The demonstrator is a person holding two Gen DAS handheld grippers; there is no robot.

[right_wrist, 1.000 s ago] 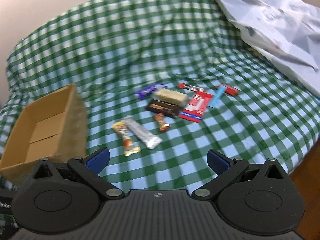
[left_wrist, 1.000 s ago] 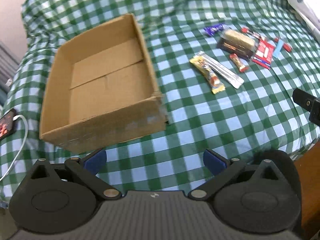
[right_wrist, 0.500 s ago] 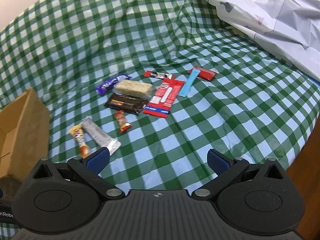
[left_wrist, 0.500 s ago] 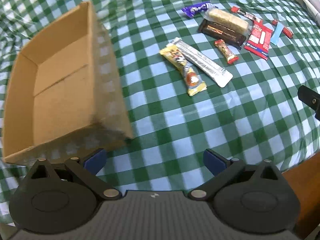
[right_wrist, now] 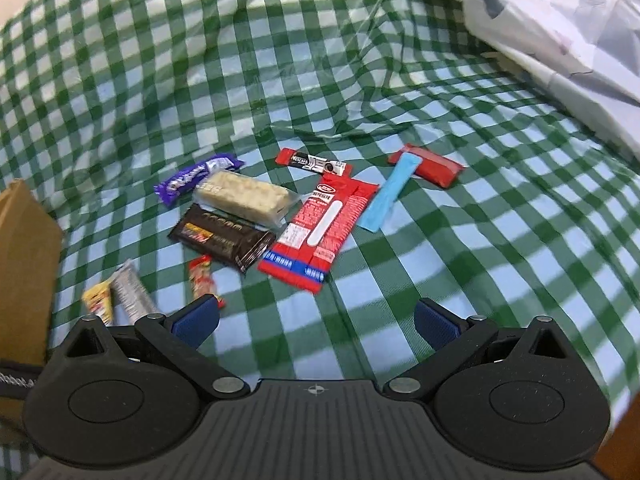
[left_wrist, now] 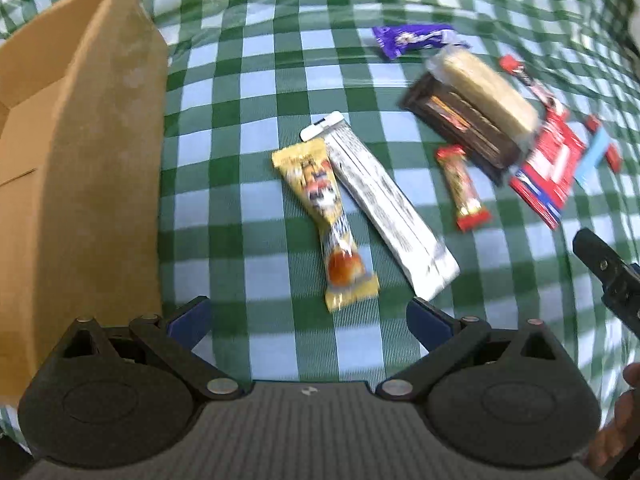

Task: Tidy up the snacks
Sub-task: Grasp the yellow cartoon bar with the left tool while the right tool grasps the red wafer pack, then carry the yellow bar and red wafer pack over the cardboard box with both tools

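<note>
Several snacks lie on a green checked cloth (right_wrist: 460, 248). In the left wrist view a yellow packet (left_wrist: 326, 216) and a silver bar (left_wrist: 380, 208) lie just beyond my open, empty left gripper (left_wrist: 308, 322). Further right are a small red candy (left_wrist: 462, 186), a dark chocolate bar (left_wrist: 460, 124), a pale wafer pack (left_wrist: 484, 90) and a purple bar (left_wrist: 414, 38). An open cardboard box (left_wrist: 84, 184) stands at the left. My right gripper (right_wrist: 316, 322) is open and empty, close before a red sachet pack (right_wrist: 320, 232), a blue stick (right_wrist: 386, 192) and a red bar (right_wrist: 434, 166).
A pale plastic bag (right_wrist: 560, 36) lies at the back right of the bed. The right gripper's tip (left_wrist: 608, 276) shows at the right edge of the left wrist view. A wooden edge (right_wrist: 624, 432) borders the cloth at the lower right.
Both grippers have moved forward and lower toward the snacks. The box has slid to the left edge of each view. Both jaws stay open.
</note>
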